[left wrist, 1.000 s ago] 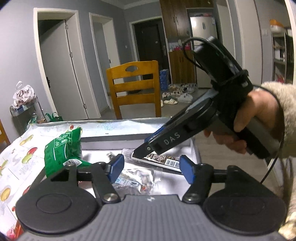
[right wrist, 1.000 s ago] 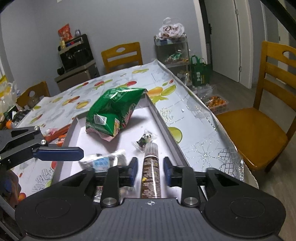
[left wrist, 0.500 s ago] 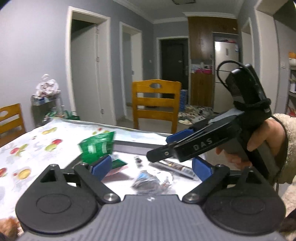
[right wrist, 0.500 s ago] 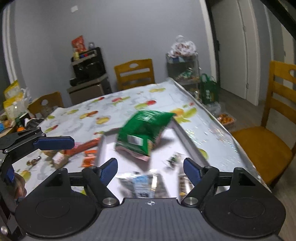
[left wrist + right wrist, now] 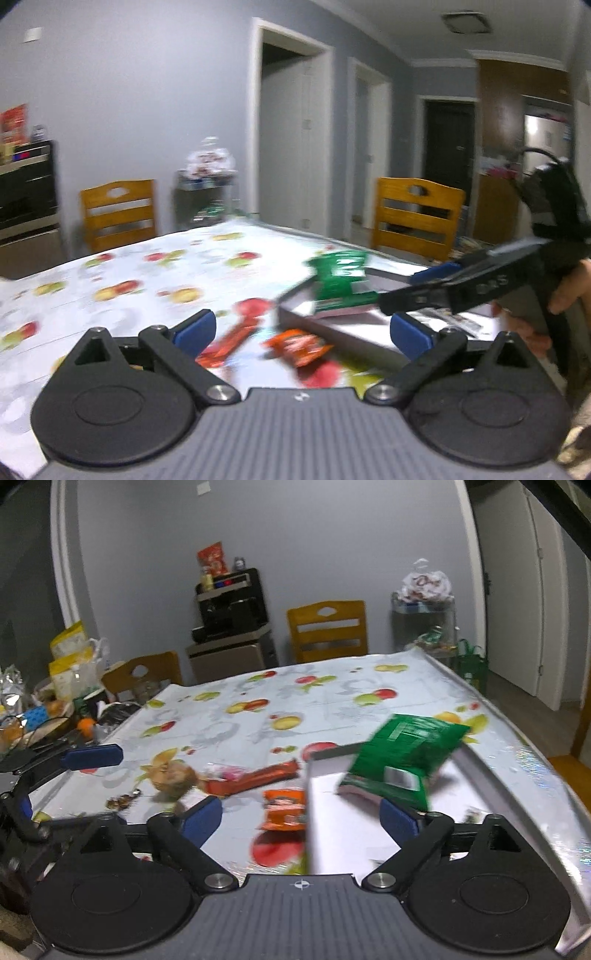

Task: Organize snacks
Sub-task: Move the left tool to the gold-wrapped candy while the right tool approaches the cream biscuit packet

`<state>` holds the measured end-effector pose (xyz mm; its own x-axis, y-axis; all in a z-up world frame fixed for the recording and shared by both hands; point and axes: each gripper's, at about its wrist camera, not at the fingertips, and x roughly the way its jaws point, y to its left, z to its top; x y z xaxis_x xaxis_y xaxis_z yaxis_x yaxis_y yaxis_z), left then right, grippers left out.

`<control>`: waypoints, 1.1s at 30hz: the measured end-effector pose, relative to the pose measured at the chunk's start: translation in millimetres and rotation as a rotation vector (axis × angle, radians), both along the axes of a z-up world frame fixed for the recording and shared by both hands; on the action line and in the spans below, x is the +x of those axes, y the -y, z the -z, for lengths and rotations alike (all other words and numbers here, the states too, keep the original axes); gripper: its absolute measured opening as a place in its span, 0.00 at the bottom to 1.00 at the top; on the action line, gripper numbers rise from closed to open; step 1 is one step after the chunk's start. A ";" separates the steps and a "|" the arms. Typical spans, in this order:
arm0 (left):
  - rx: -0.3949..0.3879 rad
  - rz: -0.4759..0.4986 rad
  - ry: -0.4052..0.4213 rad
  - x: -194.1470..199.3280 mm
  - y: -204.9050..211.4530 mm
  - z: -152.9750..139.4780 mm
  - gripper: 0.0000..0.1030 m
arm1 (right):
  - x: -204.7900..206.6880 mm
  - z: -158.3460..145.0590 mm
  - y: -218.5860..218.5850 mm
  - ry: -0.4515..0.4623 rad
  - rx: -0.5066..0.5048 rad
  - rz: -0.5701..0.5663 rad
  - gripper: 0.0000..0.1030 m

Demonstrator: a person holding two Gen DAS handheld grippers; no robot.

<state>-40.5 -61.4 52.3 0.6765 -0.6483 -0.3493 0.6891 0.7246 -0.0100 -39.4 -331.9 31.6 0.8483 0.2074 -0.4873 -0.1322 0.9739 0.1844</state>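
My left gripper [image 5: 302, 334] hovers over the fruit-print tablecloth, its jaws opening with nothing between them. Just beyond its fingers lie an orange snack packet [image 5: 299, 343] and a long red bar [image 5: 229, 341]. My right gripper [image 5: 301, 818] is also opening and holds nothing; it hangs above the left wall of the white tray [image 5: 308, 812]. A green snack bag [image 5: 402, 760] lies in the tray, leaning on its far rim. The orange packet [image 5: 284, 808] sits against the tray's outer wall, with the red bar [image 5: 255, 777] behind it. A blue finger [image 5: 92, 757] of the left gripper shows at the left.
A brown round snack [image 5: 173, 775] and small wrappers lie left of the red bar. Wooden chairs [image 5: 328, 631] stand at the table's far side. Cluttered bags and bottles [image 5: 66, 672] crowd the far left end. A hand [image 5: 569, 288] holds the right gripper at the tray's right.
The right gripper let go of the brown tube in the tray and opened wide. Both grippers drew back, rose and swung left toward the loose snacks. The left jaws widened.
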 end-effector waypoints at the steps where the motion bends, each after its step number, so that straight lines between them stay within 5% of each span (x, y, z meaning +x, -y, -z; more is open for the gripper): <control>1: -0.001 -0.032 -0.001 1.3 -11.2 -0.1 0.99 | 2.3 -0.8 -6.7 0.000 -0.002 -0.010 0.92; 12: 0.025 -0.319 -0.116 38.2 -104.1 34.6 0.99 | 21.4 5.4 -81.3 0.066 -0.161 -0.078 0.99; 17: 0.093 -0.434 -0.095 55.2 -108.4 53.8 0.99 | 29.7 14.9 -107.0 0.063 -0.192 -0.126 0.99; 33: 0.107 -0.493 -0.155 81.2 -107.9 74.8 0.99 | 55.1 34.9 -128.1 0.022 -0.171 -0.125 0.99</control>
